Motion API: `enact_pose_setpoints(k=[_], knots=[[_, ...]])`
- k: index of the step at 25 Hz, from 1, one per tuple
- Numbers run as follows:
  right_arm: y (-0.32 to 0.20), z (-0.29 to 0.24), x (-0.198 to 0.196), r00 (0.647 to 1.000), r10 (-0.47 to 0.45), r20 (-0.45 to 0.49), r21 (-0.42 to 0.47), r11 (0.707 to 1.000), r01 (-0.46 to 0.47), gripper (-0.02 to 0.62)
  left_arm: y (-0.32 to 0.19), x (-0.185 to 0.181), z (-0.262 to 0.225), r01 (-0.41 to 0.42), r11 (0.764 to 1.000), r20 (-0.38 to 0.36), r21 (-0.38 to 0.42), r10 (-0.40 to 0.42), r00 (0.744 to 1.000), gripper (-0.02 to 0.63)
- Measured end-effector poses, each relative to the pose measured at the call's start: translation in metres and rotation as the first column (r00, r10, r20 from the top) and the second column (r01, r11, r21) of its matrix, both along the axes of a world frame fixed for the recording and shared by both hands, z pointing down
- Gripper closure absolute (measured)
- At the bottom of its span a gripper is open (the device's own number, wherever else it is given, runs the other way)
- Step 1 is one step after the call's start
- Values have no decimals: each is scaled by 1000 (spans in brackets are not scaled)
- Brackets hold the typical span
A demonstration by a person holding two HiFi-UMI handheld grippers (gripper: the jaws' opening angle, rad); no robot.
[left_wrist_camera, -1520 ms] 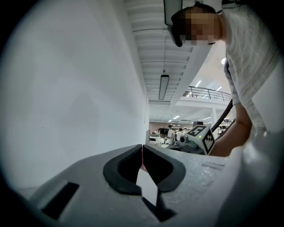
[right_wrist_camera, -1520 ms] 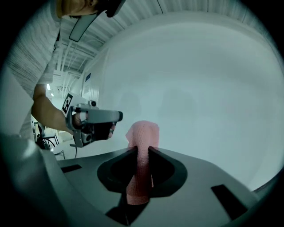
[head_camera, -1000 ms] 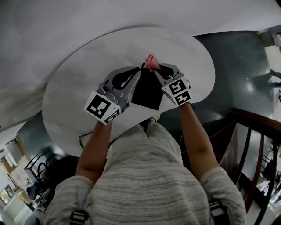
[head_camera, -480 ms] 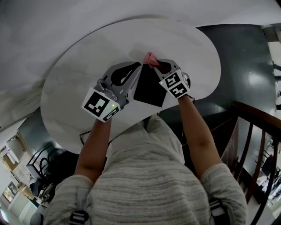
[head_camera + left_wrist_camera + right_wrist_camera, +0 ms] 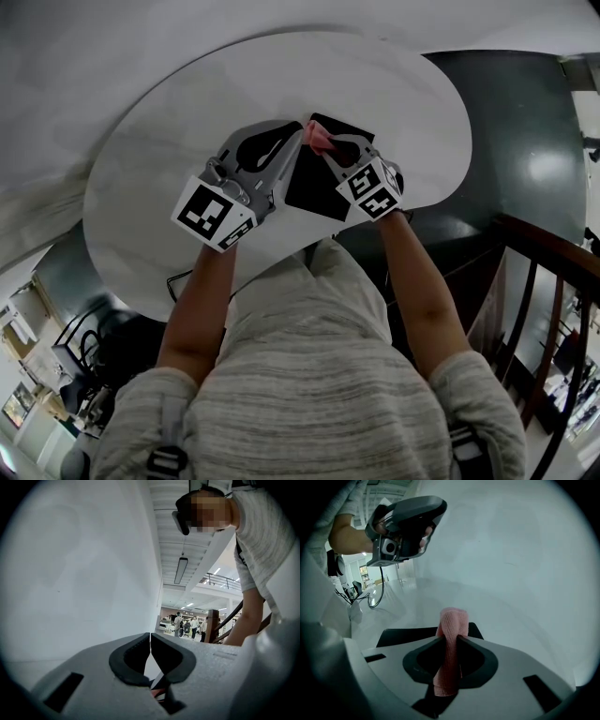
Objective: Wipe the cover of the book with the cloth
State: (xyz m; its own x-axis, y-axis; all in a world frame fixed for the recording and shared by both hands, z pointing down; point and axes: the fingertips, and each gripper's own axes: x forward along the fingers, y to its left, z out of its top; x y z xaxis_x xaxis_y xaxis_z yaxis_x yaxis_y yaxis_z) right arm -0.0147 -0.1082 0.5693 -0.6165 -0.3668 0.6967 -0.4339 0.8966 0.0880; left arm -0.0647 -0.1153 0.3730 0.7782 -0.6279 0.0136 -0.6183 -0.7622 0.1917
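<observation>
Nearest the camera is the person's grey striped sweater, with both bare forearms reaching out from it toward the book. Each forearm ends at a marker cube, the left one nearer than the book and to its left, the right one at the book's near right corner.

The black book lies flat on the round white desk, close to the desk's near edge. The left tongs reach in at the book's left edge. In the left gripper view these tongs have their tips pressed together with nothing showing between them. A dark sliver and a bit of pink show through the opening behind the tips; whether anything is pinched there cannot be told.

The right tongs come in over the book from its right side and are clamped on the pink cloth. In the right gripper view the tongs squeeze the folded cloth upright, its rounded top standing above the tips, with the book's cover directly beneath.

Beyond the book the desk is bare white. To the book's right lies dark floor and a wooden railing.
</observation>
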Motion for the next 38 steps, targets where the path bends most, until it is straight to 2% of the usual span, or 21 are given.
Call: enact_pose_setpoints(k=[11,26,34,38], knots=[[56,-2,-16,998,-60,34,-43,997,61,542,12,12,-9,-11,1000,3,16,11,1000,589],[106,7,-35,991,-106,76,-123,986,115,542,18,15,-6,-20,1000,7,15,20,1000,589],[130,1,-39,975,-137,172,-255,950,178,541,19,23,-11,-34,999,10,19,34,999,589],[114,-12,-33,973,-85,216,-234,963,137,541,16,25,-10,-41,999,10,22,41,999,589]])
